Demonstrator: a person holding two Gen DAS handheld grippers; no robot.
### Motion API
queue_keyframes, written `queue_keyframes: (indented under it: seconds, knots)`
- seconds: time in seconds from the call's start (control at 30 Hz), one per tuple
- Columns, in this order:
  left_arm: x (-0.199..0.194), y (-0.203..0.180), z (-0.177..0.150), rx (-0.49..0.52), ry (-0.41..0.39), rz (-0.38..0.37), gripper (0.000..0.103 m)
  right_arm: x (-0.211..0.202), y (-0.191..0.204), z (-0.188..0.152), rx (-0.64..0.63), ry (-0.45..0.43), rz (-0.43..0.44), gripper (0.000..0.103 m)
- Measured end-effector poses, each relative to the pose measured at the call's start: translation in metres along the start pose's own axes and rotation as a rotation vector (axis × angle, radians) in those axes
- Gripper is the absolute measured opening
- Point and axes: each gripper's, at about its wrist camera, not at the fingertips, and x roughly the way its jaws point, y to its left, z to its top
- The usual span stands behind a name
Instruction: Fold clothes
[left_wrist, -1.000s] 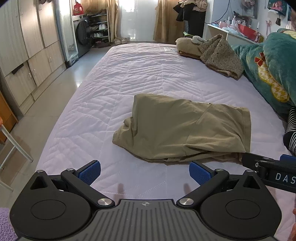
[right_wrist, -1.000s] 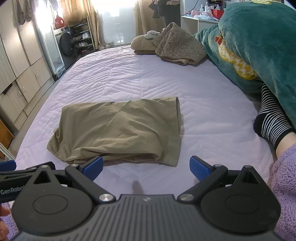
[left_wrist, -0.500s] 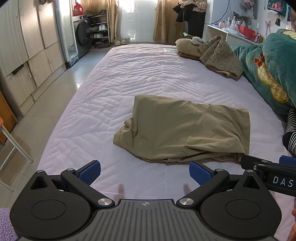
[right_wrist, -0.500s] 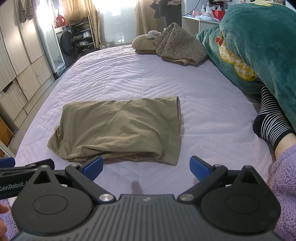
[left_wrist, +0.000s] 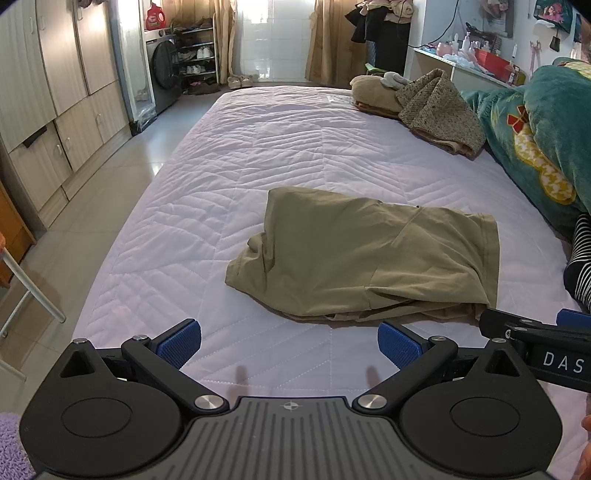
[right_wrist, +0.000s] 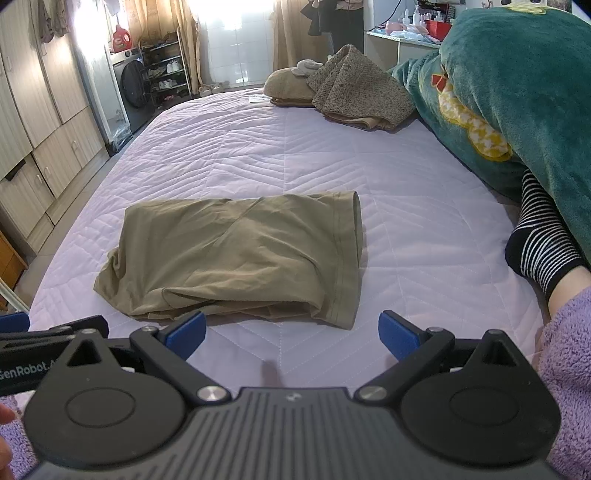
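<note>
So both grippers are just hanging over the near edge of the bed (left_wrist: 295, 155), jaws spread wide, nothing in either one. The left gripper (left_wrist: 289, 343) has the olive shirt (left_wrist: 369, 258) ahead of it and a bit to the right, and its right blue pad (left_wrist: 399, 345) sits just short of the shirt's near edge, not touching as far as I can see. The right gripper (right_wrist: 291, 334) has the shirt (right_wrist: 236, 258) ahead and to its left; its left pad (right_wrist: 186, 330) is right by the near fold, can't tell if it brushes the cloth. The shirt is already folded into a rough rectangle, lumpy and bunched on the end off to the left, with a neat hem on the right end. Far ahead there's a brown knit pile (right_wrist: 354, 88), and off to the right a teal blanket (right_wrist: 517, 74) with a striped sock (right_wrist: 535, 236) next to it. The two grippers sit side by side, close together
</note>
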Motion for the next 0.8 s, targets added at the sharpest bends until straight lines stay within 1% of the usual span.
queue_keyframes:
  seconds: [0.13, 0.8]
  knots:
    - [0.000, 0.000, 0.000, -0.002, 0.000, -0.004, 0.102, 0.000, 0.000, 0.000, 0.001, -0.009, 0.001, 0.101]
    - [0.010, 0.003, -0.001, -0.017, 0.026, -0.010, 0.102, 0.005, 0.004, -0.002, -0.005, 0.003, 0.005, 0.101]
